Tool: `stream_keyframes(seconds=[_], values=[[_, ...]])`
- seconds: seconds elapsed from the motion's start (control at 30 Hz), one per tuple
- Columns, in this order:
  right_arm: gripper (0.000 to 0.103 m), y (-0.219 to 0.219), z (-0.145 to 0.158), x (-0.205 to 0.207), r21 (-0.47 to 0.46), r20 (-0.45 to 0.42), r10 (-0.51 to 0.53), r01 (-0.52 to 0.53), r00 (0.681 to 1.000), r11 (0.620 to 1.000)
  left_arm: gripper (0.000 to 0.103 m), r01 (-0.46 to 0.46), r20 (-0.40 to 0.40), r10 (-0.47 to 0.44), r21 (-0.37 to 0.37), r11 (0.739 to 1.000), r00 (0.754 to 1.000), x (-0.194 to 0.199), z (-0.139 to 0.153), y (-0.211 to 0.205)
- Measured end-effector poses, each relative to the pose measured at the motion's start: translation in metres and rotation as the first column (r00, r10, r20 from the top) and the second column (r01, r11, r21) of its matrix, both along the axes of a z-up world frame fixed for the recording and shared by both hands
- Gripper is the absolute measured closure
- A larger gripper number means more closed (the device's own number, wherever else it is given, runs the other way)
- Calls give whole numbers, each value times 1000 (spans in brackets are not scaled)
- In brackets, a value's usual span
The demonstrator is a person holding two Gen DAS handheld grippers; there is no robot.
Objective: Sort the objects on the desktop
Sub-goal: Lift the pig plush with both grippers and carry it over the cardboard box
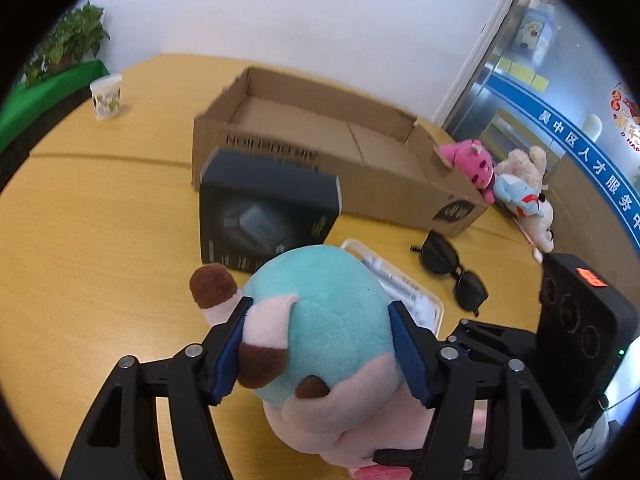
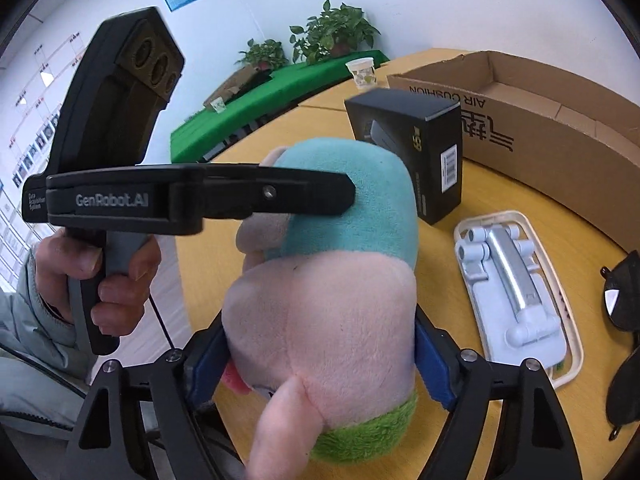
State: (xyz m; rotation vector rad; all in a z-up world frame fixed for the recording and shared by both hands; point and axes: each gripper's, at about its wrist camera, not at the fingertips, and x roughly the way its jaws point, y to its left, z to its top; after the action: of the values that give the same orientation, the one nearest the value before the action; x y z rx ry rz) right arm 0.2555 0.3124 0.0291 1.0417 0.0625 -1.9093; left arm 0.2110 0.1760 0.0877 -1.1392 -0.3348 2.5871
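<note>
A plush toy (image 1: 332, 312) with a teal head, pink body, brown-tipped ears and a green base is held over the yellow table (image 1: 100, 220) by both grippers. My left gripper (image 1: 320, 308) has its blue pads pressed on the two sides of the teal head. My right gripper (image 2: 320, 332) clamps the pink body (image 2: 332, 312) lower down. In the right wrist view one finger (image 2: 280, 196) of the left gripper lies across the head, with a hand (image 2: 100, 276) on its handle. The open cardboard box (image 1: 360, 188) stands behind.
A black product box (image 1: 264, 216) stands against the carton's front wall. A white tray (image 2: 568, 320) with a grey stand lies beside the toy, black sunglasses (image 1: 452, 276) to its right. Pink, beige and blue plush toys (image 1: 496, 180) lie by the carton's right end. A paper cup (image 1: 106, 96) is far left.
</note>
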Motion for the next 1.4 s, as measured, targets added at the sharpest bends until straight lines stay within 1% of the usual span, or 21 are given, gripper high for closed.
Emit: stream_keyframes(seconds=[0.03,0.13,0.23,0.27,0.37,0.4,0.47,0.63,0.7,0.83,0.87,0.9,1.07,1.13,1.23,1.3,1.37,1.4], values=[[24,1,5,-3,-23,2,2,-2,1000,1000,40,-6,-24,6,-2,1000,1000,0,10,0],[24,1,28,-14,-83,-30,4,-7,1000,997,42,-6,-115,3,-28,1000,993,-3,44,1],[24,1,56,-25,-117,-89,-3,-7,996,993,42,7,-201,-20,-63,998,979,-12,74,4],[24,1,66,-30,-126,-111,-11,-3,994,992,42,20,-265,-40,-79,997,963,-16,83,5],[25,5,92,-47,-171,-147,-28,3,989,985,42,35,-343,-76,-123,992,936,-32,112,10],[26,6,101,-53,-180,-165,-36,5,986,984,42,43,-356,-86,-127,991,930,-38,120,10],[26,7,123,-68,-178,-212,-64,26,975,984,43,63,-398,-115,-140,988,910,-56,142,11],[26,11,177,-102,-208,-293,-140,80,946,975,43,113,-468,-178,-162,980,866,-92,192,19],[26,17,198,-114,-230,-320,-173,101,932,968,43,134,-480,-199,-166,977,854,-108,212,24],[26,31,239,-136,-277,-371,-246,147,896,950,43,189,-523,-252,-172,967,814,-135,250,32],[26,34,246,-139,-283,-383,-260,155,887,946,43,238,-521,-290,-166,957,803,-140,258,35],[26,36,254,-143,-288,-394,-272,162,878,944,43,243,-532,-296,-170,955,793,-145,267,38],[26,42,295,-162,-309,-449,-318,188,835,932,43,275,-582,-321,-168,947,747,-168,301,45],[26,42,307,-171,-327,-454,-327,186,829,926,43,276,-596,-330,-184,943,732,-176,310,48],[26,40,320,-191,-345,-455,-340,189,823,919,43,275,-596,-334,-191,942,730,-191,317,47],[26,36,325,-205,-361,-443,-346,188,827,913,43,272,-585,-320,-173,947,745,-206,320,42],[26,30,325,-224,-355,-441,-350,197,827,914,43,267,-572,-317,-173,948,756,-220,315,38],[26,20,322,-238,-352,-436,-349,200,830,915,43,253,-559,-309,-178,951,769,-227,312,36]])
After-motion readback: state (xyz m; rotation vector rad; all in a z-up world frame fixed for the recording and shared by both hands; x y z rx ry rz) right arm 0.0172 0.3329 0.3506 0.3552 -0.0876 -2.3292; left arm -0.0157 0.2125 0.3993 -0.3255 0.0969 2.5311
